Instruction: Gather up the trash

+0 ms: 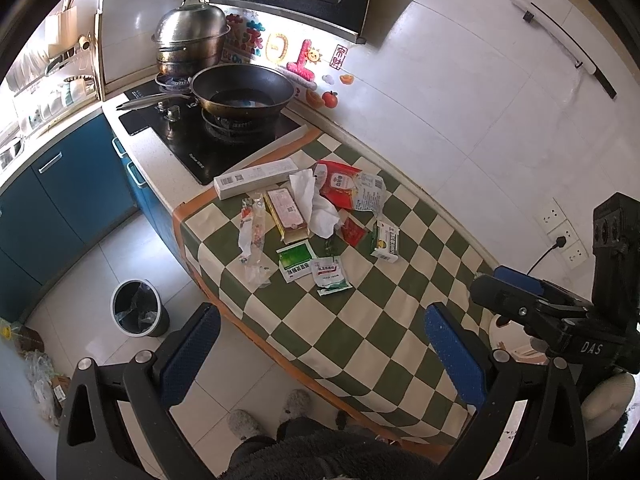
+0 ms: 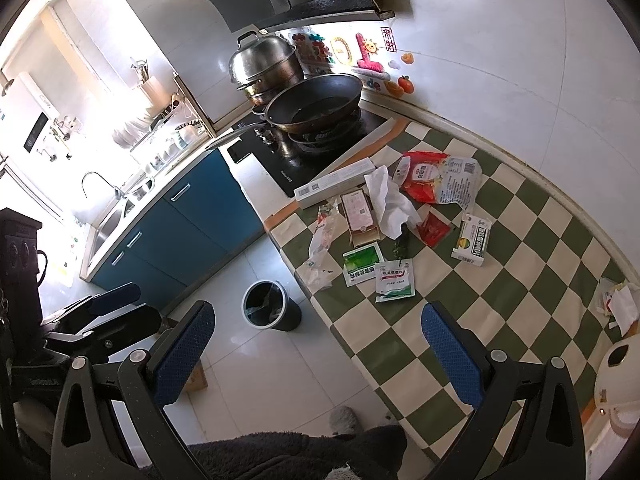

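Observation:
Trash lies on the green-checked cloth (image 1: 360, 320): a long white box (image 1: 256, 178), a crumpled tissue (image 1: 316, 204), a red packet (image 1: 338, 184), a brown carton (image 1: 288, 216), a clear wrapper (image 1: 252, 236), green-white sachets (image 1: 330, 274) and a small medicine box (image 1: 386, 242). The same pile shows in the right wrist view, with the tissue (image 2: 390, 200) and sachets (image 2: 394, 280). A dark bin (image 1: 138, 314) (image 2: 270, 304) stands on the floor. My left gripper (image 1: 320, 352) is open and empty, above the cloth's near edge. My right gripper (image 2: 316, 356) is open and empty, also seen from the left wrist (image 1: 532, 304).
A black wok (image 1: 244, 94) and steel steamer pot (image 1: 190, 36) sit on the hob beyond the cloth. Blue cabinets (image 1: 60, 208) run left. A white appliance (image 2: 620, 384) and more scraps (image 2: 618, 306) sit at the cloth's right end. Slippered feet (image 1: 272, 412) stand below.

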Demonstrator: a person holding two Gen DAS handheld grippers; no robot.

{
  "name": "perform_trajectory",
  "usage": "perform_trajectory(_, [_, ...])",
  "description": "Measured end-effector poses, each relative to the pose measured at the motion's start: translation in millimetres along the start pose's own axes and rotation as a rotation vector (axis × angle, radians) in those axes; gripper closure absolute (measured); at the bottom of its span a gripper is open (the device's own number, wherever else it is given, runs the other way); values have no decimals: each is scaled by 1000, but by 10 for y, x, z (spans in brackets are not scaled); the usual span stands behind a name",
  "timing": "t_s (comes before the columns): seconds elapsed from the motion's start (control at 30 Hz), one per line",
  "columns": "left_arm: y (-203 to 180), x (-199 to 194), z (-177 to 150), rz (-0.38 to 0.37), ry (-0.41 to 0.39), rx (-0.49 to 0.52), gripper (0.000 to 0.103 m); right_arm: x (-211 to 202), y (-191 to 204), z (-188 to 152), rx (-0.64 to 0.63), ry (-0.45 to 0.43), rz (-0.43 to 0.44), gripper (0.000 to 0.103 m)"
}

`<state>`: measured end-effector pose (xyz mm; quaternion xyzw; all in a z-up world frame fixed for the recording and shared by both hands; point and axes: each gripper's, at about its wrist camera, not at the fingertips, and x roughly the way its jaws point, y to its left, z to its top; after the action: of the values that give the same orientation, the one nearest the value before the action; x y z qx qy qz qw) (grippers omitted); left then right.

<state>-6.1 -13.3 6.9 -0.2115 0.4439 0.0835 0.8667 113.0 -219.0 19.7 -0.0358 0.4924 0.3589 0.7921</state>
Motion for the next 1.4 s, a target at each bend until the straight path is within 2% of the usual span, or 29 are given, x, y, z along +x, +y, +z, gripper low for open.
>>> perform_trajectory(0.07, [45, 28, 2, 63, -17, 10, 0, 20, 124, -38, 25, -10, -21, 0])
perform_trajectory(0.1, [86, 69, 10, 133, -27, 19, 0, 38, 126, -51, 28, -11, -26, 0])
perform_trajectory(0.23, [302, 345, 84, 359, -53, 47, 0, 241, 47, -105, 129, -36, -147, 0])
perform_trajectory(0.27, [371, 462, 112, 398, -47, 54, 0, 317, 4, -130, 152, -40, -173, 0])
perform_trajectory(0.37, [663, 824, 234, 440, -4, 50, 0, 593, -274, -122, 234, -46, -250, 0])
perform_trajectory(0.43, [812, 1096, 321, 447, 49, 30, 0, 811, -625, -58, 311, -28, -292, 0])
perform_trajectory(0.53, [952, 1572, 444, 405, 140, -5, 0, 1173, -1050, 8, 397, 13, -343, 0])
perform_trajectory(0.67, [1053, 2304, 589, 364, 268, -22, 0, 1658, -1585, 172, 446, 57, -407, 0])
perform_trajectory(0.73, [1103, 2756, 643, 332, 359, -46, 0, 1922, -1841, 252, 472, 95, -427, 0])
perform_trajectory(0.8, [1143, 3158, 653, 286, 431, -70, 4, 2184, -2057, 331, 490, 134, -446, 0])
perform_trajectory(0.83, [1147, 3322, 654, 282, 455, -72, 11, 2343, -2185, 364, 499, 156, -463, 0])
perform_trajectory(0.87, [1155, 3465, 648, 277, 478, -72, 24, 2430, -2255, 373, 505, 170, -471, 0])
perform_trajectory(0.9, [1163, 3624, 630, 275, 506, -75, 31, 2521, -2326, 382, 513, 186, -478, 0])
perform_trajectory(0.97, [1162, 3801, 610, 269, 532, -82, 52, 2740, -2462, 404, 519, 216, -493, 0])
perform_trajectory(1.0, [1153, 3857, 602, 262, 534, -83, 55, 2816, -2501, 418, 518, 226, -505, 0])
perform_trajectory(1.03, [1117, 3854, 616, 272, 516, -73, 56, 2931, -2560, 438, 513, 235, -518, 0])
perform_trajectory(1.1, [1050, 3842, 650, 266, 501, -49, 69, 3052, -2613, 465, 510, 243, -530, 0])
perform_trajectory(1.17, [1028, 3818, 665, 286, 502, -42, 91, 3199, -2669, 502, 505, 252, -541, 0])
perform_trajectory(1.2, [1026, 3810, 669, 277, 502, -45, 96, 3259, -2693, 520, 503, 259, -544, 0])
perform_trajectory(1.3, [1038, 3719, 674, 288, 504, -53, 99, 3449, -2737, 560, 491, 276, -544, 4])
perform_trajectory(1.37, [1029, 3667, 685, 309, 494, -43, 99, 3576, -2747, 565, 477, 294, -534, 15])
perform_trajectory(1.4, [1022, 3615, 688, 319, 490, -37, 99, 3639, -2746, 566, 467, 305, -530, 25])
